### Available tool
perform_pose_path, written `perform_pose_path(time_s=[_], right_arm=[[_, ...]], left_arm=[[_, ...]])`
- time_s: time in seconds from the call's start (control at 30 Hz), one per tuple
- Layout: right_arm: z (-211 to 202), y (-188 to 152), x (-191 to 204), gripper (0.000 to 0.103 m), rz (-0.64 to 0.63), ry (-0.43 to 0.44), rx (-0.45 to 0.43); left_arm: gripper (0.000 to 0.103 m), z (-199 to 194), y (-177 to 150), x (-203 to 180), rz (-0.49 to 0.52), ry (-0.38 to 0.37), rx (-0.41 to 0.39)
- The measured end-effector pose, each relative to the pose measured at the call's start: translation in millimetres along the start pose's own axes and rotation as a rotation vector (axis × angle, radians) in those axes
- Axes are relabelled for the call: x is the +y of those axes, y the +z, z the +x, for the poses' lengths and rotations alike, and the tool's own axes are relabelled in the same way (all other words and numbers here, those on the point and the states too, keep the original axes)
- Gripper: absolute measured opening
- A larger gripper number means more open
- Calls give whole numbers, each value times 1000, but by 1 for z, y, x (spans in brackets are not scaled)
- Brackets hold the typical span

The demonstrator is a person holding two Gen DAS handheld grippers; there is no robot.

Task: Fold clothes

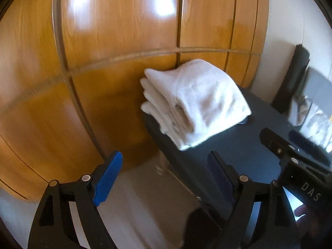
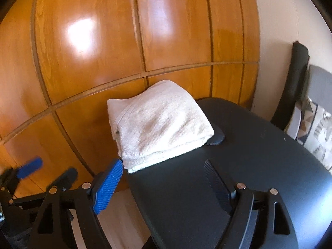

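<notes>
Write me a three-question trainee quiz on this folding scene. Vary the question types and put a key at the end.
1. True or false: the left gripper is clamped on the folded white garment.
2. Multiple choice: the folded white garment rests on (A) the floor, (B) the dark round table, (C) the chair.
3. Short answer: what stands directly behind the table?

Key
1. False. Both the left gripper and the right gripper are open, with nothing between the fingers.
2. B. It lies near the table's far edge, folded into a thick stack.
3. The wooden wardrobe doors, glossy and orange-brown.
</notes>
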State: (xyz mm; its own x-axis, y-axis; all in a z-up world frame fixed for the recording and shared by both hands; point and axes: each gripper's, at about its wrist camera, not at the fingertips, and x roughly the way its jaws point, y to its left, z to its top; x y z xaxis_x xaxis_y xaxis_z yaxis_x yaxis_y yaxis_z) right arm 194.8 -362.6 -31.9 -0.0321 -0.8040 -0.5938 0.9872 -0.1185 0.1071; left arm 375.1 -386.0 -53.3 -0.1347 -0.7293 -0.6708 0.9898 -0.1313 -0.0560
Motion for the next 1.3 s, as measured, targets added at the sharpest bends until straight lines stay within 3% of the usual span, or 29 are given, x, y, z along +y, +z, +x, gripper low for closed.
perform_pose_path(time_s=[0.1, 0.43, 0.73, 0.9, 1.03, 1.3], right_arm=[[-3, -1, -4, 83, 25, 3, -1], [-22, -6, -3, 83, -42, -130, -67], [-19, -9, -1, 83, -64, -118, -49], [-20, -9, 3, 83, -82, -117, -60], [-20, -9, 3, 83, -82, -115, -64], [-20, -9, 1, 83, -86, -121, -66]], left_arm=[[86, -3, -3, -3, 4, 5, -5], [87, -20, -1, -10, 38, 37, -74], [92, -18, 3, 0, -21, 20, -51], [92, -28, 2, -1, -14, -15, -106], [92, -31, 2, -7, 20, 0, -123], [92, -22, 1, -10, 19, -14, -70]])
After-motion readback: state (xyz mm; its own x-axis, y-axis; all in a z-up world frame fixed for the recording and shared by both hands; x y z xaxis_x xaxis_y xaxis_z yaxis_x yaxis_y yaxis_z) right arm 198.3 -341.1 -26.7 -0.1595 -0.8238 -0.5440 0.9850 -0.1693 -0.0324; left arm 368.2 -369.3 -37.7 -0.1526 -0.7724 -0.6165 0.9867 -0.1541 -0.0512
